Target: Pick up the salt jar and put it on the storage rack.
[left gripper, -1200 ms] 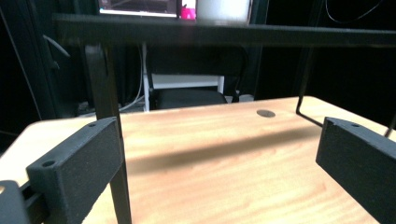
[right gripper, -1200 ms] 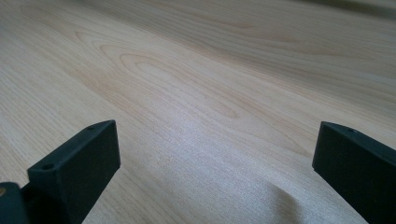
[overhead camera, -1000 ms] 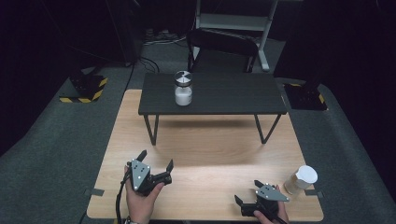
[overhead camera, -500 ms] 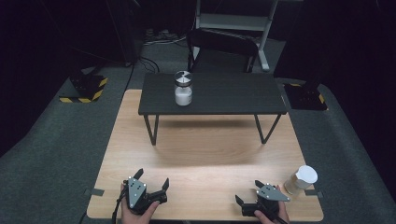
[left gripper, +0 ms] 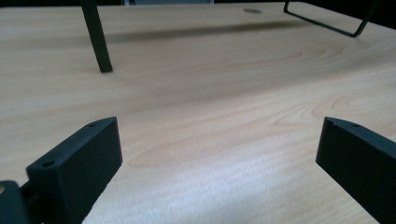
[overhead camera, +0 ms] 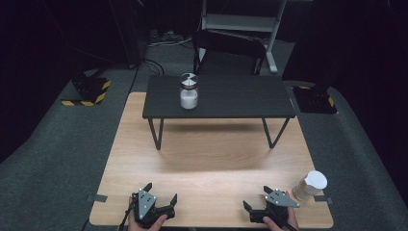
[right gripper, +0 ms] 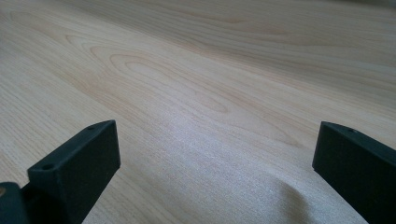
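High view: the left gripper (overhead camera: 160, 200) at lower left and the right gripper (overhead camera: 259, 199) at lower right rest low over the pale wooden tabletop (overhead camera: 211, 159), each with jaws spread wide and holding nothing. A lidded clear glass jar of white powder (overhead camera: 188, 91) stands at upper centre on the small black bench-like table (overhead camera: 231, 96). A white-lidded paper cup (overhead camera: 310, 185) sits at the tabletop's lower right, near the right gripper.

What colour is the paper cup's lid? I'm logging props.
White, on a tan paper cup at the table's near right corner; the high view shows it best.

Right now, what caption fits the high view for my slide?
Two open grippers, left gripper and right gripper, rest near a wooden table edge.
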Motion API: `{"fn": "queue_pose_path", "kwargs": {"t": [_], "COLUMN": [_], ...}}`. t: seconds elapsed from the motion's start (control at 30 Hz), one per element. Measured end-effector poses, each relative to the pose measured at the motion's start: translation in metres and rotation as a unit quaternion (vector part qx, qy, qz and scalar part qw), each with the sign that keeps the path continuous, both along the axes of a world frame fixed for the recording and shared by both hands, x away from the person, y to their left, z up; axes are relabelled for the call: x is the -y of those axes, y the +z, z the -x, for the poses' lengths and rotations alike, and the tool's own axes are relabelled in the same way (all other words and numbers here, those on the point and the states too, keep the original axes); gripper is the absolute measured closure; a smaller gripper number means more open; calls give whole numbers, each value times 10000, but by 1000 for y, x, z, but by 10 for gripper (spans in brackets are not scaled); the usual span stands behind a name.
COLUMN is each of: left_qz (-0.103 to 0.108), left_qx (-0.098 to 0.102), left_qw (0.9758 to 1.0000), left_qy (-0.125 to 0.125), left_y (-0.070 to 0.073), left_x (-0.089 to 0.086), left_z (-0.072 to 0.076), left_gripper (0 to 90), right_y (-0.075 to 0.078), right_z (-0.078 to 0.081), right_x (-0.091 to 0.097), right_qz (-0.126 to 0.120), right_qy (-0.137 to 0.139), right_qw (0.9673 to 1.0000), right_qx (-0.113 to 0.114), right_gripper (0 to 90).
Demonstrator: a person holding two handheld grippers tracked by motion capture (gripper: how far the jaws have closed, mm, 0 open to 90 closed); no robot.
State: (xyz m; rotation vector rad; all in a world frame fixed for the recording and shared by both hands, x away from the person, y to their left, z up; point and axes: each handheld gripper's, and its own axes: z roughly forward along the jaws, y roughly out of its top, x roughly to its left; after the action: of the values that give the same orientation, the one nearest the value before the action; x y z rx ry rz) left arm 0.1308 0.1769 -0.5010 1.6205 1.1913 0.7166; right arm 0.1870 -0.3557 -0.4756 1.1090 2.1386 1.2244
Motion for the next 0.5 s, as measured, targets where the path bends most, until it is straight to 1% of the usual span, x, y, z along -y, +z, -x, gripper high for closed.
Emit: {"fn": "queue_pose_path", "kwargs": {"t": [0.07, 0.13, 0.23, 0.37, 0.5], "left_qz": [-94, -82, -38, -152, -256], "left_qx": [-50, -129, -329, -301, -288], "left_qw": [9999, 9998, 9994, 9988, 9985], "left_qy": [-63, -82, -78, -341, -396], "left_y": [-3, -5, -4, -5, -5], "left_x": [0, -1, -2, -6, -3], "left_z": [-2, -5, -10, -11, -11], "left_gripper": [8, 8, 10, 10, 10], "right_y": [0, 0, -1, -1, -2], "right_z": [0, 0, -1, -2, -2], "right_x": [0, 0, 0, 0, 0], "right_qz": [-5, -15, -44, -52, -45], "right_qy": [-6, -19, -52, -77, -75], "right_qw": [10000, 10000, 9999, 9999, 9998], "right_qx": [-13, -27, -84, -134, -191], "right_gripper": [6, 6, 6, 6, 6]}}
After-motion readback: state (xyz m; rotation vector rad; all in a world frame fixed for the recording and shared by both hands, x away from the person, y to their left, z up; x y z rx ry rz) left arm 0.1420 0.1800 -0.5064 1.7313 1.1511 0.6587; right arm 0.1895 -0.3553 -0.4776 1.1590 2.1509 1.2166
